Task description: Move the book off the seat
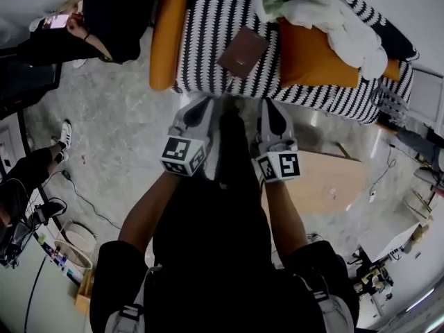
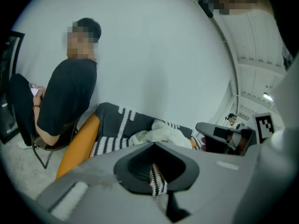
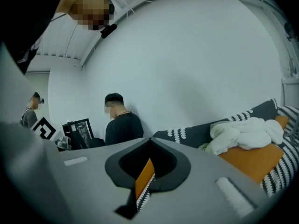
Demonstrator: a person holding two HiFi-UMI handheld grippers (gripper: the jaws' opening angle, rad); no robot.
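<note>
A brown book (image 1: pixel 241 53) lies flat on the black-and-white striped seat of the sofa (image 1: pixel 208 40), left of an orange cushion (image 1: pixel 312 57). My left gripper (image 1: pixel 203 104) hangs just in front of the seat's edge, below and left of the book, with its jaws together and nothing in them. The right gripper (image 1: pixel 270 106) is beside it, below and right of the book, also shut and empty. Both point toward the sofa. The book is hidden in both gripper views, where the shut left gripper (image 2: pixel 155 144) and right gripper (image 3: pixel 150 139) frame only bits of striped fabric.
A white blanket (image 1: pixel 340 26) is piled on the cushion. The orange armrest (image 1: pixel 166 33) bounds the seat's left end. A person in black (image 1: pixel 104 19) sits on a chair left of the sofa. A wooden board (image 1: pixel 326 182) lies on the floor at right, cables at left.
</note>
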